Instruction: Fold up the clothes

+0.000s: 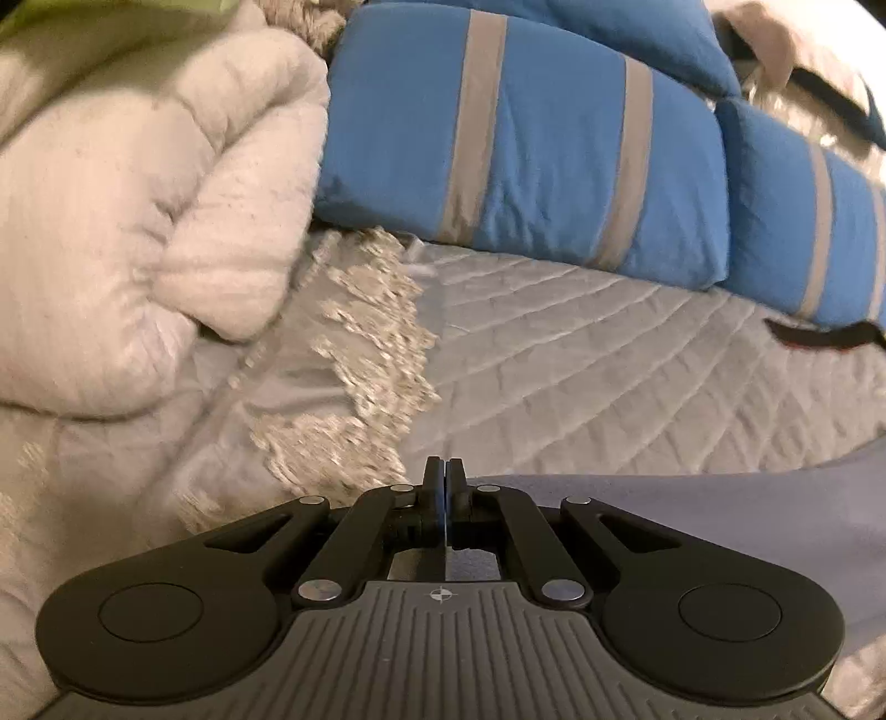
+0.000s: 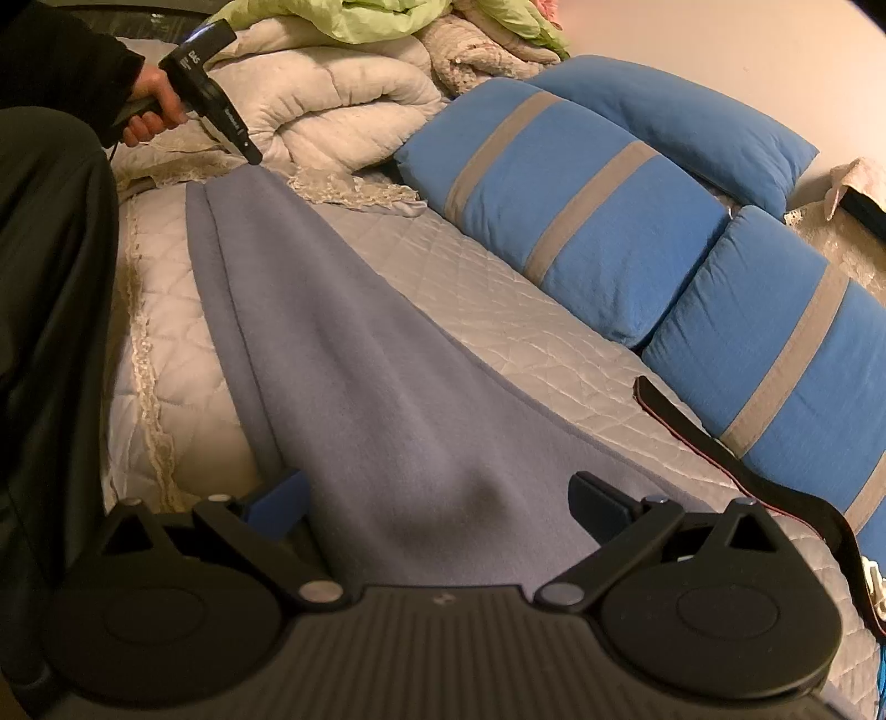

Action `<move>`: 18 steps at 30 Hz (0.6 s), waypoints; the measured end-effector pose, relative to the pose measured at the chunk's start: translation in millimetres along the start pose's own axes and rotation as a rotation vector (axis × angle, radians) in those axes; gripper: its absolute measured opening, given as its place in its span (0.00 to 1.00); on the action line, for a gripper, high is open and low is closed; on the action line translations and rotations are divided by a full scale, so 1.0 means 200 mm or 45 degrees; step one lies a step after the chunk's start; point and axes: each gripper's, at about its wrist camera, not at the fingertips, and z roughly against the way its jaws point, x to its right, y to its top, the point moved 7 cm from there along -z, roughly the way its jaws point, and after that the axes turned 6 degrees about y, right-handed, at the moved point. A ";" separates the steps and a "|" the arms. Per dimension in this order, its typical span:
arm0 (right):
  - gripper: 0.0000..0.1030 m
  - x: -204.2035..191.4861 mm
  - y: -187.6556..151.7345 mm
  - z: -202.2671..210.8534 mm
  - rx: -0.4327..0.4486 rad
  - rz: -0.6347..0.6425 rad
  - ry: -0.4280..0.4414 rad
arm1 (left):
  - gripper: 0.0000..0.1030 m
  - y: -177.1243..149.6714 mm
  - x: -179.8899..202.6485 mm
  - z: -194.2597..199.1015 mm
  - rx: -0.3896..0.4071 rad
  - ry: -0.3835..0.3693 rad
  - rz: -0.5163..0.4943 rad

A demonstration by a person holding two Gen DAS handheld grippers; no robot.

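— How far along are we?

— Early, I judge. My left gripper (image 1: 441,471) is pinched shut at the far end of the cloth (image 2: 398,399); whether it has the edge I can't tell.

— The right?

— My right gripper (image 2: 437,495) gapes wide, cloth between its fingers, ungripped. No fold made yet.

One long grey-blue fleece garment (image 2: 354,354) lies stretched along one bed with a quilted pale-grey cover (image 2: 498,310). Three bright blue cushions line the far side: two crossed by grey bands (image 2: 576,221) (image 2: 786,354) and one plain (image 2: 681,122). There is also one rolled cream quilted duvet (image 2: 343,105), one crumpled lime-green sheet (image 2: 354,22), one black strap with a red edge (image 2: 736,465), and two black hand-held grippers (image 2: 252,155) (image 2: 437,504), with one bare hand (image 2: 152,108) in view.
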 end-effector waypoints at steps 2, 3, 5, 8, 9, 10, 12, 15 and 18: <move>1.00 0.00 0.00 0.00 0.000 -0.001 -0.003 | 0.01 0.00 0.02 -0.02 -0.013 0.040 -0.052; 1.00 0.00 0.00 0.00 0.002 0.001 -0.003 | 0.02 -0.01 0.04 -0.03 -0.018 0.073 -0.083; 1.00 0.00 0.00 0.01 0.007 0.003 -0.003 | 0.03 -0.03 0.06 -0.05 -0.034 0.165 -0.131; 1.00 0.00 0.01 0.01 0.014 0.004 -0.002 | 0.18 -0.06 0.01 -0.04 -0.081 0.149 -0.019; 1.00 0.00 0.01 0.02 0.016 0.004 -0.001 | 0.29 -0.07 -0.01 -0.03 -0.088 0.128 0.042; 1.00 0.00 0.01 0.02 0.018 0.004 0.000 | 0.36 -0.08 -0.04 -0.01 -0.100 0.111 0.098; 1.00 0.00 0.01 0.02 0.023 0.004 0.002 | 0.40 -0.10 -0.07 0.03 -0.140 0.087 0.196; 1.00 -0.01 0.02 0.02 0.029 0.007 0.008 | 0.40 -0.15 -0.10 0.08 -0.192 -0.004 0.367; 1.00 -0.01 0.02 0.03 0.035 0.007 0.014 | 0.41 -0.20 -0.09 0.11 -0.239 -0.063 0.526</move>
